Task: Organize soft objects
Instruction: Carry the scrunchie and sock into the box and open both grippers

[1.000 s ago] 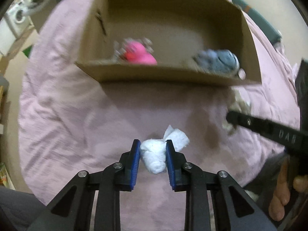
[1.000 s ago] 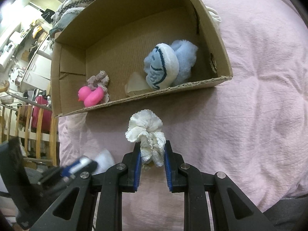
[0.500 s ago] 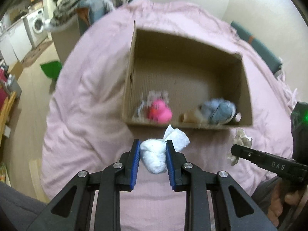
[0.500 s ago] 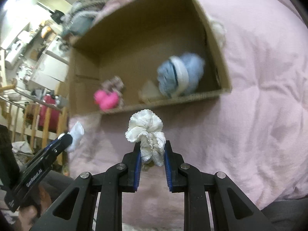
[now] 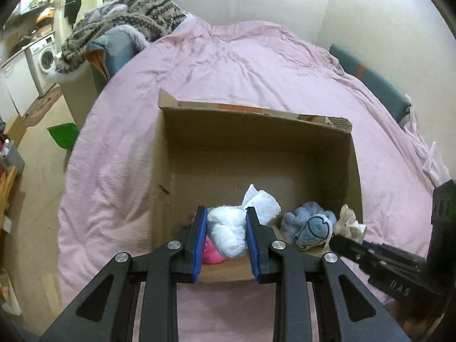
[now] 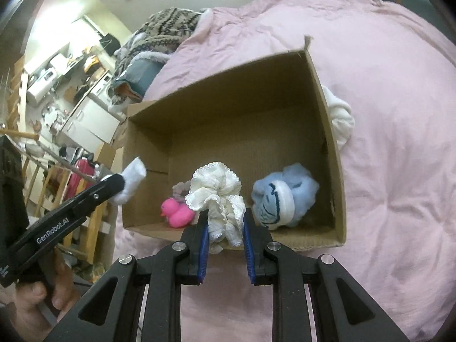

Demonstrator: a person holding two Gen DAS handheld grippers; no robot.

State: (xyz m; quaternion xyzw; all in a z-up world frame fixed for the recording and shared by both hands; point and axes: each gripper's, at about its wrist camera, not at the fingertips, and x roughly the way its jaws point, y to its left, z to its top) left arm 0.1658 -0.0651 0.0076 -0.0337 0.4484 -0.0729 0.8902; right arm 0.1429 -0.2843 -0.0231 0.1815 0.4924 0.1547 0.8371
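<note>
Both claws now higher above the near box rim (image 5: 228, 273), left claw (image 5: 226, 228) clamped on white sock (image 5: 228, 228), right claw (image 6: 225, 222) on cream scrunchie (image 6: 216, 188).

One box (image 6: 327, 131), one duck (image 6: 176, 213), two scrunchies (image 6: 216, 196), two tools (image 6: 225, 228)

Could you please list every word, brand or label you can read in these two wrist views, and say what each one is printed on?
"GenRobot.AI": white lettering on the black body of the left gripper, seen from the right wrist view.
"DAS": pale lettering on the black body of the right gripper, seen from the left wrist view.
The brown cardboard box shows no readable print; the white washing machine panel is too small to read.
</note>
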